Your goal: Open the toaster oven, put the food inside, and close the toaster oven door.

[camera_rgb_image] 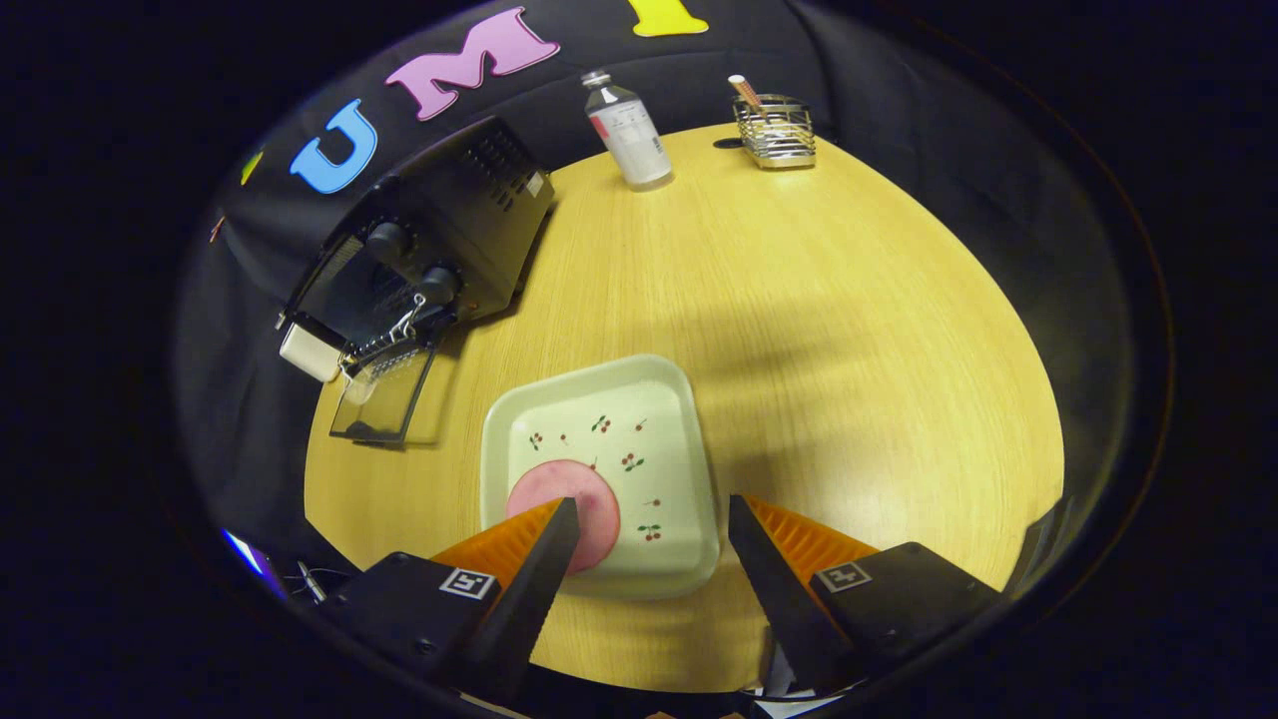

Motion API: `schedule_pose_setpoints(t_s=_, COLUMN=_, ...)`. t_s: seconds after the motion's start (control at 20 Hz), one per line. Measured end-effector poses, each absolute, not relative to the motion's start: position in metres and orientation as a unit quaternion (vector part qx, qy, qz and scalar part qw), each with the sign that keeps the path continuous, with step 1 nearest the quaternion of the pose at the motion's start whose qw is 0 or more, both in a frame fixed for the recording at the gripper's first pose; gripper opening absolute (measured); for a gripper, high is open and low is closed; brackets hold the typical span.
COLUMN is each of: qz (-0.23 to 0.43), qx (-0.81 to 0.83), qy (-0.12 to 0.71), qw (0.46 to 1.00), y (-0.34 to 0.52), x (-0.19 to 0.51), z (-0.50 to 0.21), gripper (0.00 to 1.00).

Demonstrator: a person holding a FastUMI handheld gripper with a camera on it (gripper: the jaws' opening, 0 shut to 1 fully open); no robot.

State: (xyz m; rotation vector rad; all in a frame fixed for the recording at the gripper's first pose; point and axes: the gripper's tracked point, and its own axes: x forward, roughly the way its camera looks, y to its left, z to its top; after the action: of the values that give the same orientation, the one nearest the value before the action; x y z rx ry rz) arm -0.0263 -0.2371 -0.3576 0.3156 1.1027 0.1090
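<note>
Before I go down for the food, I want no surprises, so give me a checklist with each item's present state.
1. Toaster oven door open: ok, it is folded down onto the table.
2. Gripper open and free: ok, fingers are spread with nothing between them.
3. Food in reach: ok, the pink round slice lies on the tray just ahead of the left finger.
4. Gripper centred on the slice: not ok, the slice sits by the left finger, not midway.
5. Oven rack free: cannot tell, the inside is dark.
6. Bottle and wire holder out of the way: ok, at the table's far edge.
</note>
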Motion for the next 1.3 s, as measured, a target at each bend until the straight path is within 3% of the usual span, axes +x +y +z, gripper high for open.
schedule_pose_setpoints(t_s=0.25, qz=0.056, qx=0.144, qy=0.527, qw=0.835, y=-0.223, x=-0.027, z=-0.362, gripper=0.95)
schedule_pose_setpoints(t_s=0.35, qz=0.051, qx=0.155, qy=0.534, qw=0.830, y=-0.220, x=-0.030, z=-0.366, gripper=0.82)
schedule_pose_setpoints(t_s=0.4, qz=0.050, qx=0.164, qy=0.534, qw=0.828, y=-0.218, x=-0.031, z=-0.365, gripper=0.67)
schedule_pose_setpoints(t_s=0.5, qz=0.030, qx=0.150, qy=0.535, qw=0.831, y=-0.227, x=-0.029, z=-0.369, gripper=0.55)
schedule_pose_setpoints(t_s=0.6, qz=0.018, qx=0.138, qy=0.536, qw=0.833, y=-0.232, x=-0.029, z=-0.374, gripper=0.29)
schedule_pose_setpoints(t_s=0.75, qz=0.010, qx=0.113, qy=0.535, qw=0.837, y=-0.234, x=-0.032, z=-0.372, gripper=0.14)
schedule_pose_setpoints(t_s=1.0, qz=0.012, qx=0.102, qy=0.542, qw=0.834, y=-0.234, x=-0.031, z=-0.371, gripper=0.09)
schedule_pose_setpoints(t_s=1.3, qz=0.008, qx=0.237, qy=0.543, qw=0.806, y=-0.221, x=-0.032, z=-0.371, gripper=0.06)
